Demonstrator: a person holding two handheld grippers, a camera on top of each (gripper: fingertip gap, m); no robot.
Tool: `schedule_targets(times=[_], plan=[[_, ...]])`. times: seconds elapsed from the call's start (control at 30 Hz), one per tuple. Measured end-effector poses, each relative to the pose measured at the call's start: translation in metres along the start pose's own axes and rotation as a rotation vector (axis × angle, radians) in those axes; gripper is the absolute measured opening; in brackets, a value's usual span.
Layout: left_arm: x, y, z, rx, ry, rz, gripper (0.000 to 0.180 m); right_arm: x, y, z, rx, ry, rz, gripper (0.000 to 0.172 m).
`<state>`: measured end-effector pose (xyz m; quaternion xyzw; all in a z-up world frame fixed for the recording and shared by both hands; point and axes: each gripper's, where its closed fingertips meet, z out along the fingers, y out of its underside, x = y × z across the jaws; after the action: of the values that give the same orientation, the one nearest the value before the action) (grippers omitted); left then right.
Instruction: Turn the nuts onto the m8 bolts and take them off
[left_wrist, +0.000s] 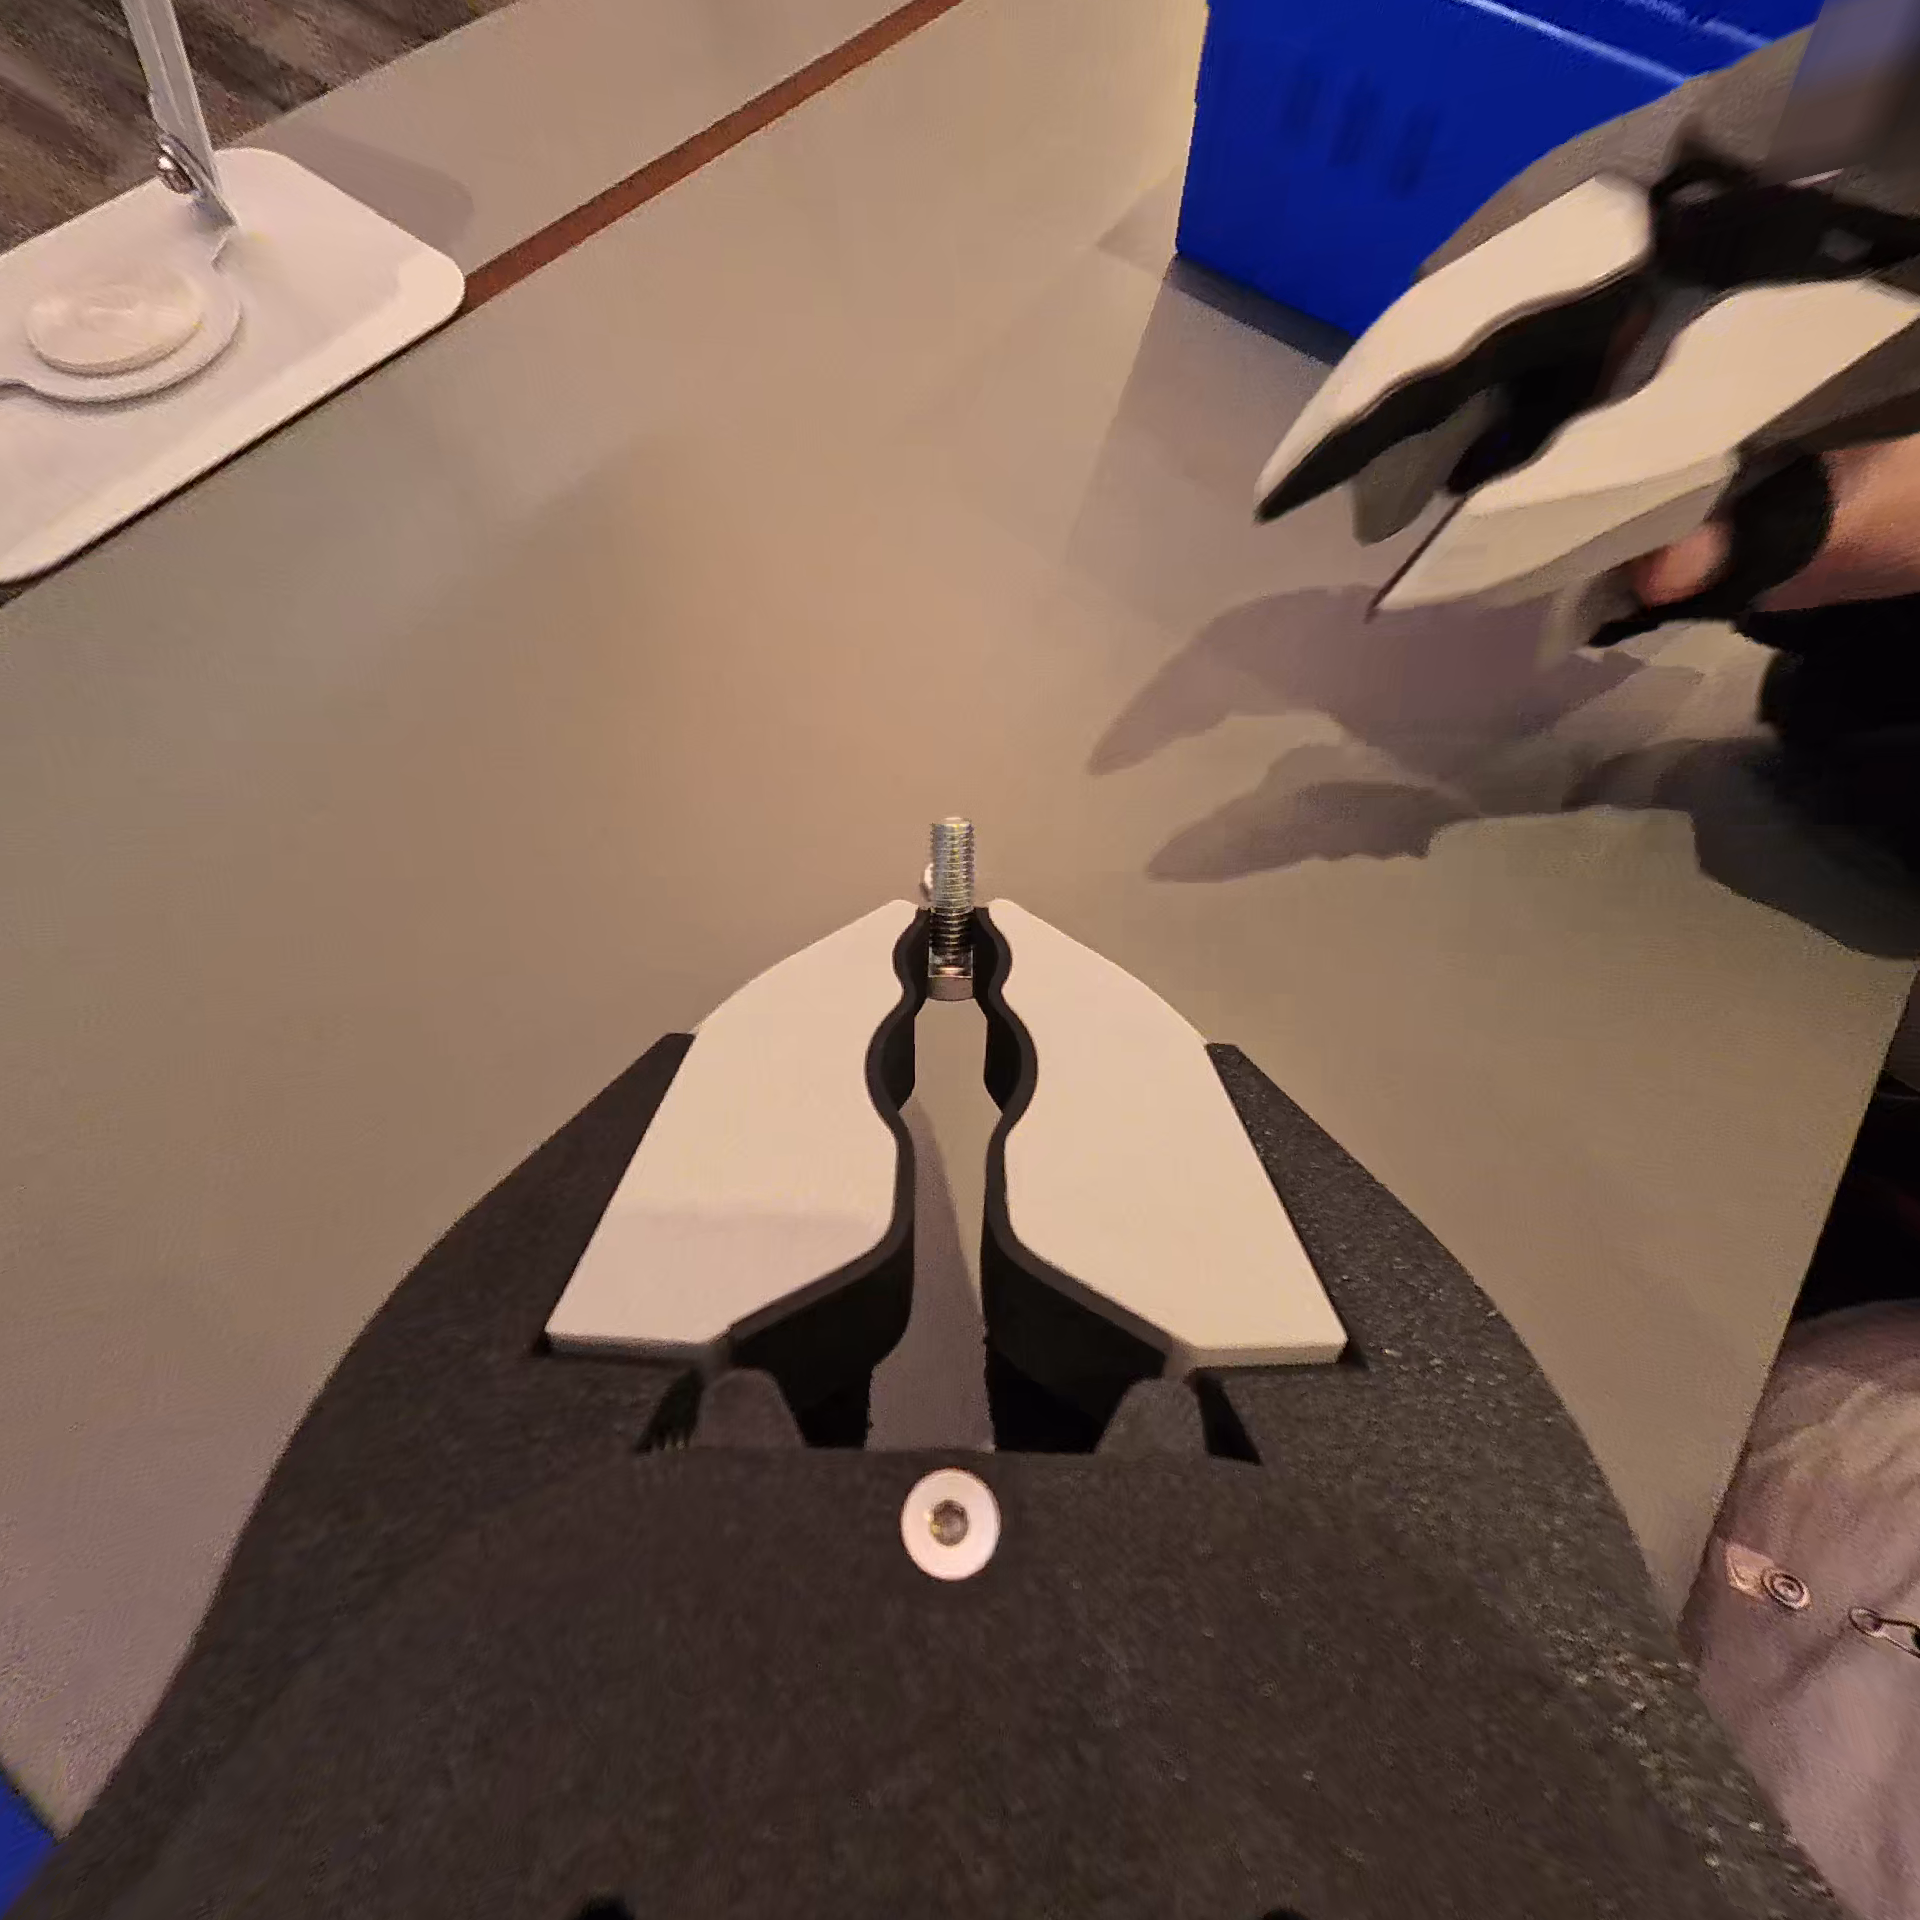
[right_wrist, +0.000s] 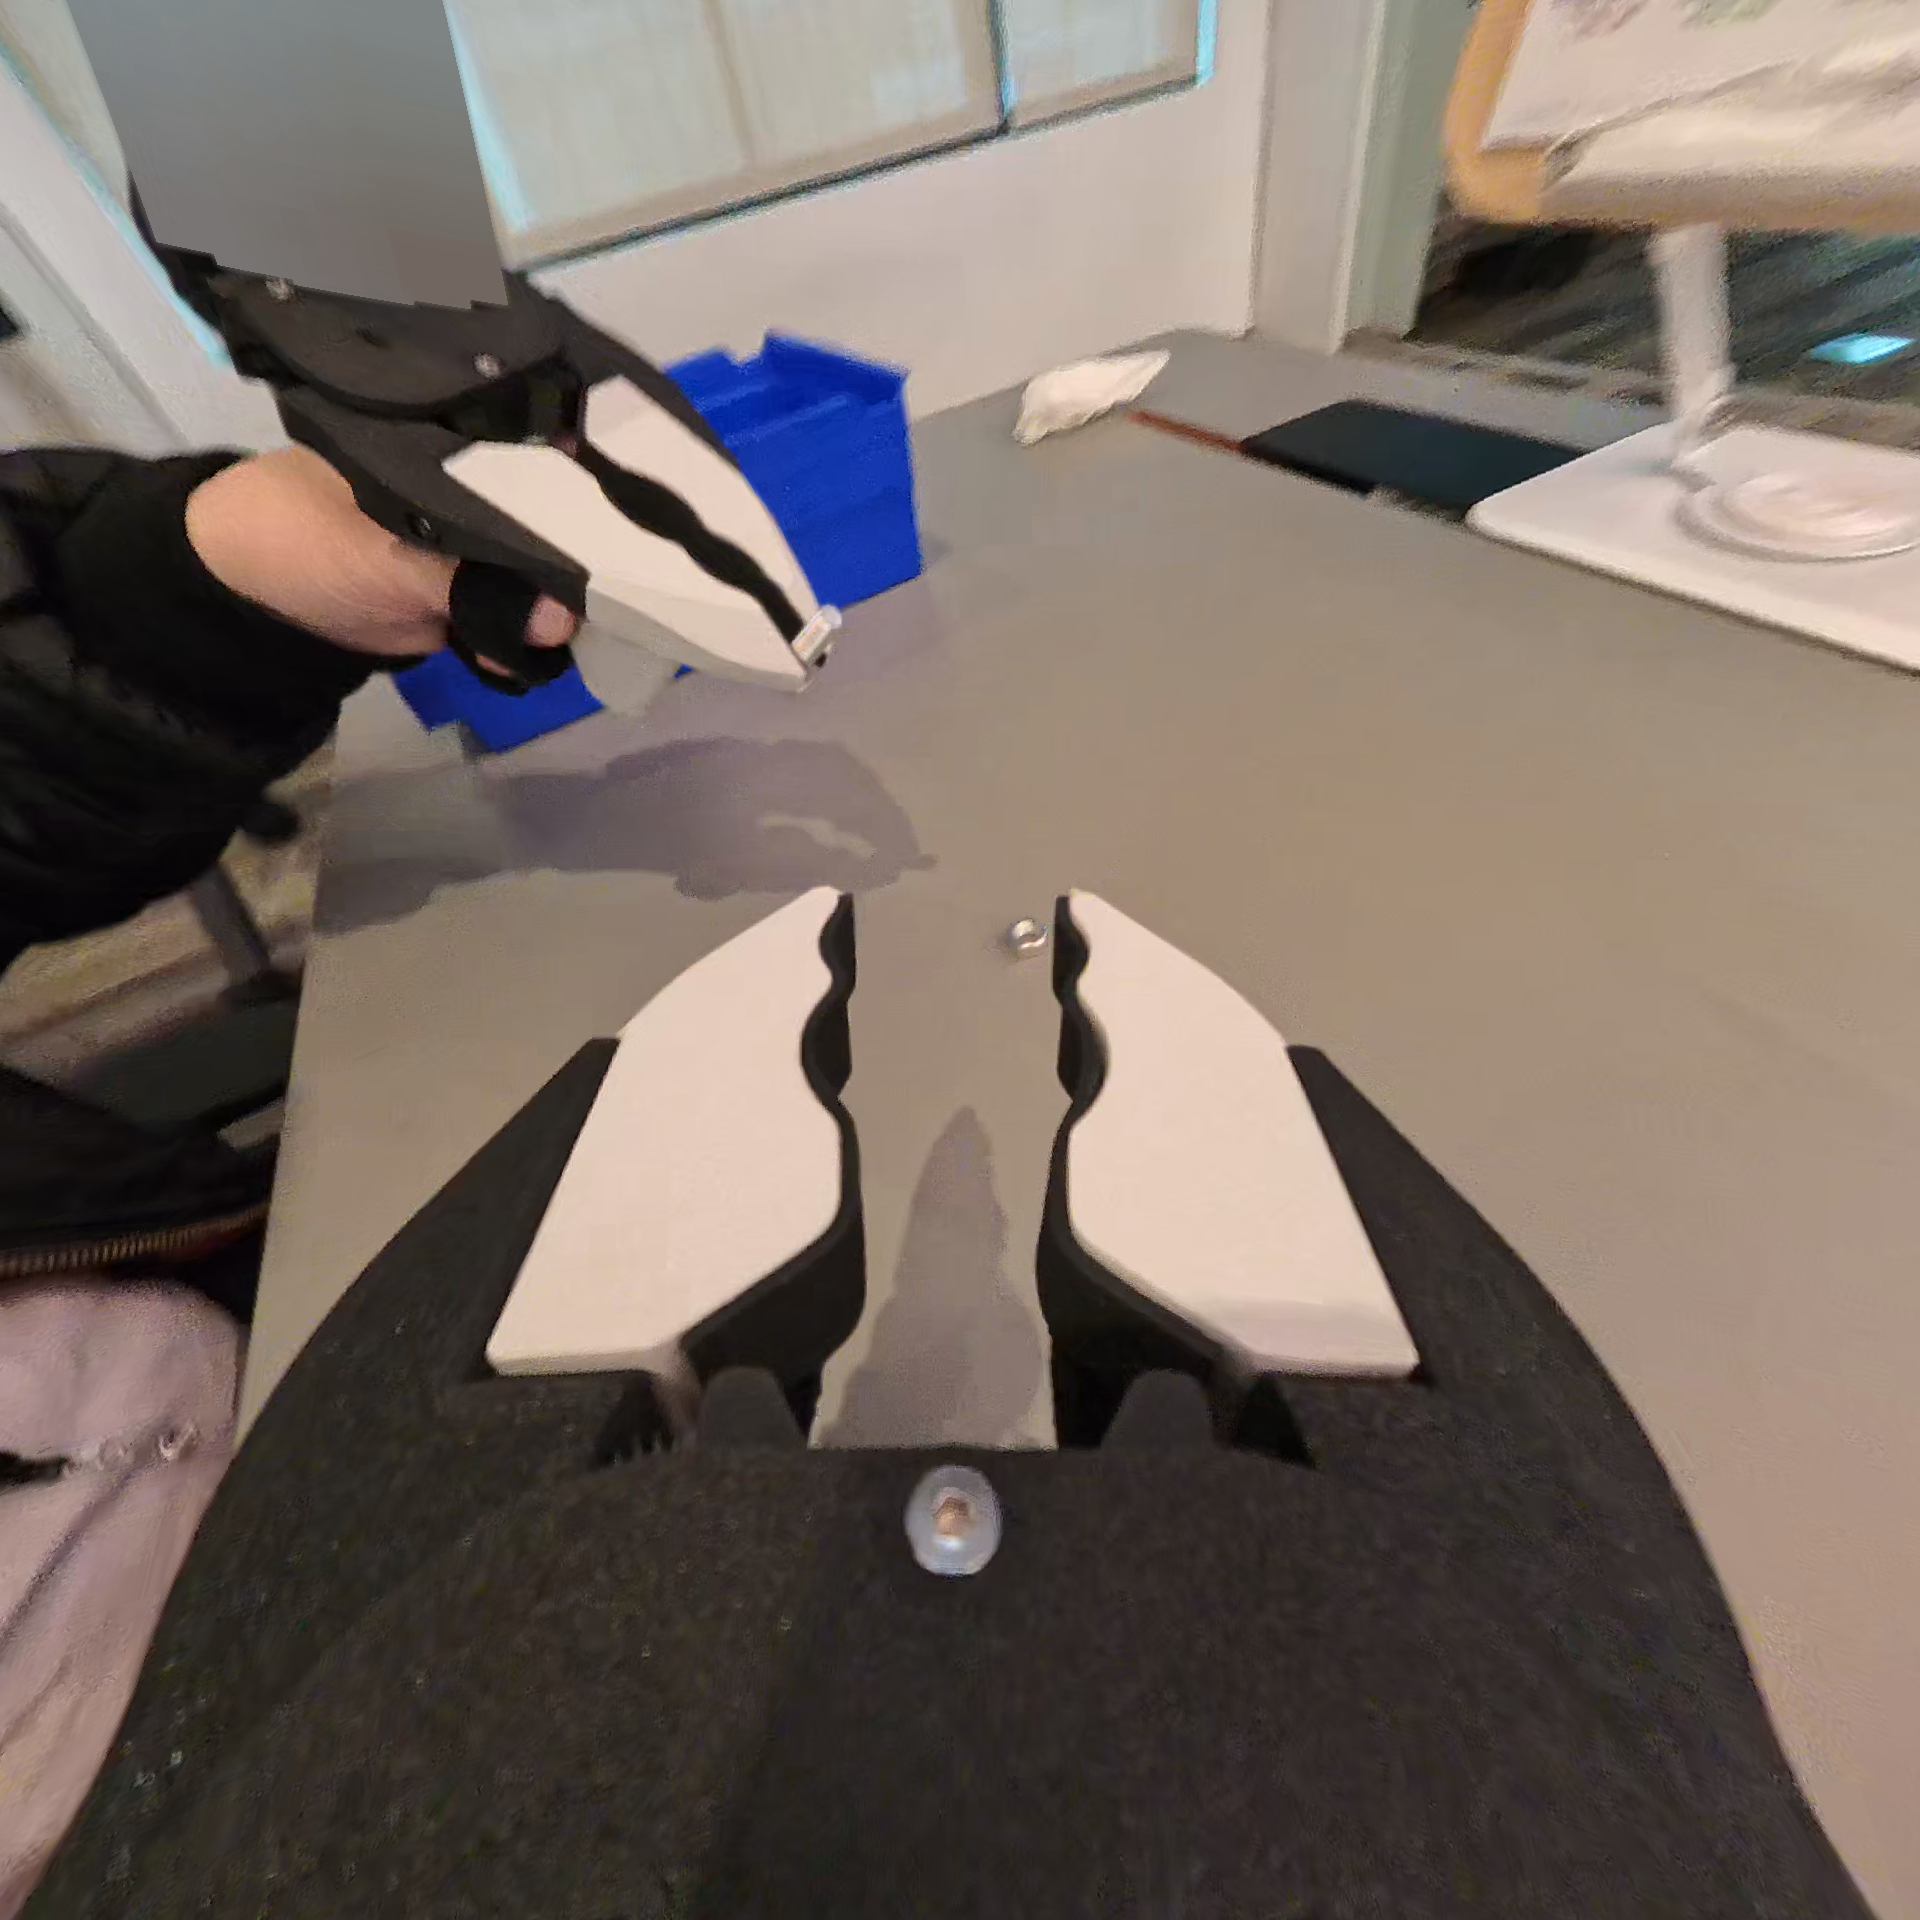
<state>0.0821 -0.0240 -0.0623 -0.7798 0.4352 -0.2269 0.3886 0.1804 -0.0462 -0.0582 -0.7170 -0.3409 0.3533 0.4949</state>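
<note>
The left tongs (left_wrist: 951, 909) pinch a silver bolt (left_wrist: 950, 868), its threaded end sticking out past their tips. The right tongs (right_wrist: 956, 914) are spread above the grey table (right_wrist: 1351, 831), with a small nut (right_wrist: 1025, 935) lying on the table just beside their right fingertip.

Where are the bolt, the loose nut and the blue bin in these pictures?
bolt (left_wrist: 950, 871): left wrist view, on its threaded shank past the fingertips.
nut (right_wrist: 1027, 936): right wrist view, on its top face, lying on the table.
blue bin (right_wrist: 831, 468): right wrist view, on its side wall.
</note>
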Motion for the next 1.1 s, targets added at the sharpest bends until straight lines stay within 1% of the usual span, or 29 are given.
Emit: schedule_targets(times=[0.07, 0.13, 0.27, 0.33, 0.4, 0.57, 0.73, 0.87, 0.97, 1.1], plan=[[0.002, 0.003, 0.0, 0.029, -0.005, -0.015, 0.008, -0.006, 0.012, 0.02, -0.081, -0.091, -0.057, 0.035], [0.007, 0.002, -0.004, 0.074, 0.021, -0.047, 0.008, -0.012, 0.025, 0.037, -0.177, -0.185, -0.138, 0.034], [0.011, 0.003, -0.017, 0.146, 0.043, -0.065, 0.008, -0.002, 0.046, 0.062, -0.349, -0.264, -0.299, 0.03], [0.015, 0.004, -0.025, 0.174, 0.069, -0.078, 0.008, 0.003, 0.049, 0.07, -0.397, -0.299, -0.359, 0.027], [0.017, 0.003, -0.032, 0.212, 0.095, -0.096, 0.008, 0.011, 0.053, 0.078, -0.433, -0.313, -0.423, 0.027], [0.019, 0.011, -0.041, 0.216, 0.105, -0.105, 0.008, 0.022, 0.057, 0.094, -0.471, -0.346, -0.457, 0.029], [0.022, 0.013, -0.047, 0.221, 0.106, -0.103, 0.008, 0.029, 0.07, 0.099, -0.564, -0.372, -0.488, 0.026], [0.022, 0.012, -0.049, 0.229, 0.108, -0.1, 0.008, 0.026, 0.071, 0.103, -0.562, -0.403, -0.465, 0.027], [0.02, 0.011, -0.048, 0.239, 0.111, -0.108, 0.008, 0.027, 0.071, 0.104, -0.559, -0.414, -0.458, 0.014], [0.014, 0.003, -0.044, 0.299, 0.111, -0.111, 0.008, 0.027, 0.064, 0.101, -0.527, -0.41, -0.472, 0.013]])
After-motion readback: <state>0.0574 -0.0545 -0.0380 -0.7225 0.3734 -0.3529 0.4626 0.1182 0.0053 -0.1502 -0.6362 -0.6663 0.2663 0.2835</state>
